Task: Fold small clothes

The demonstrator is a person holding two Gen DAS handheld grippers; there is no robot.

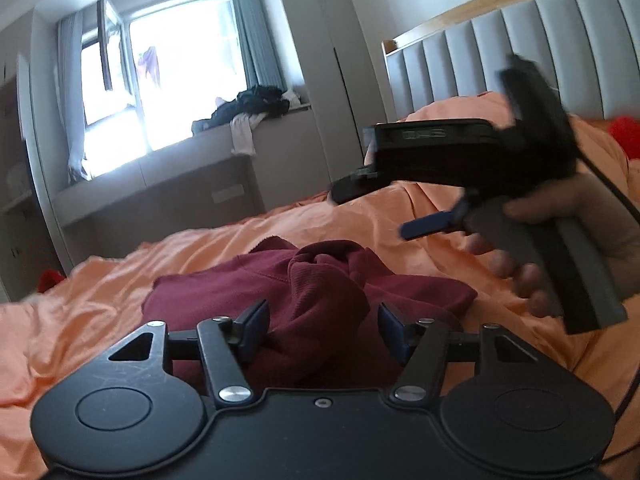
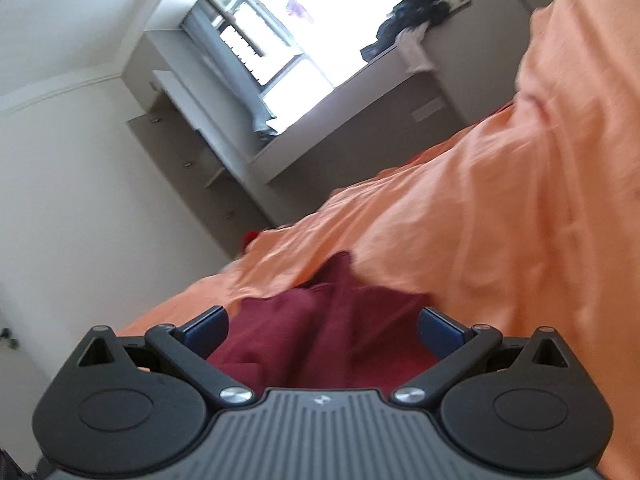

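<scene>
Maroon knit garment [image 1: 308, 304] — soft, thick, bunched into a rumpled mound with a ribbed seam across one fold — lies on a wrinkled orange bedsheet [image 1: 100, 300] that covers the bed in loose, shallow creases. In the left wrist view the left gripper [image 1: 320, 326] hangs low over the near edge of the cloth, its black linkage arms spread and its blue-padded fingers [image 1: 254, 328] wide apart, a raised hump of fabric between them but not pinched. The right gripper [image 2: 322, 330], seen tilted in its own view, also has its blue pads set apart, with the maroon cloth [image 2: 320, 336] lying below and between them; whether they touch it cannot be told. From the left camera, the person's right hand [image 1: 560, 248] grips that tool's grey handle above the sheet, to the right of the garment. Beyond the garment the sheet runs on toward a grey padded headboard [image 1: 520, 56] with vertical channels — a pale window ledge [image 1: 168, 172] borders the far side.
</scene>
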